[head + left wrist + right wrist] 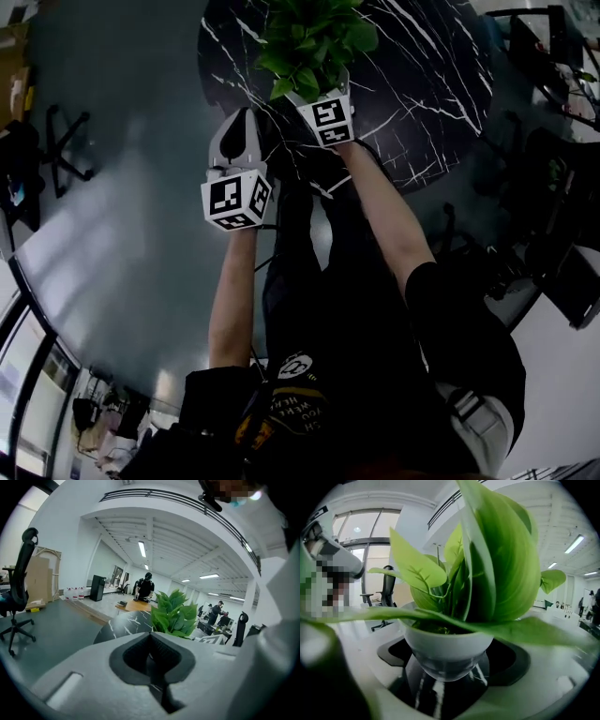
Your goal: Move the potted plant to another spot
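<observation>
Grey office floor (122,187) fills the left of the head view, and at the top sits a round black marble table with white veins (422,84). On it stands the leafy green potted plant (314,37), upright at the table's near side. And the right gripper (323,108) is right up against it, its marker cube just under the leaves, the person's bare right forearm (384,216) stretched out behind. In the right gripper view the plant's white pot with a clear glass lower bowl (447,644) sits squarely between the 2 jaws, which are spread wide; dark gaps show on both sides of the pot, so no squeeze is visible, and the veined tabletop shows beneath the glass. Over to the left gripper (244,127): it hangs just beside the right one, nearer the person and off the table's edge. Its own view shows the 2 jaws brought together with nothing between them, the green leaves and table beyond them, a black office chair (18,592) at the far left and people standing (145,585) deep in the room.
</observation>
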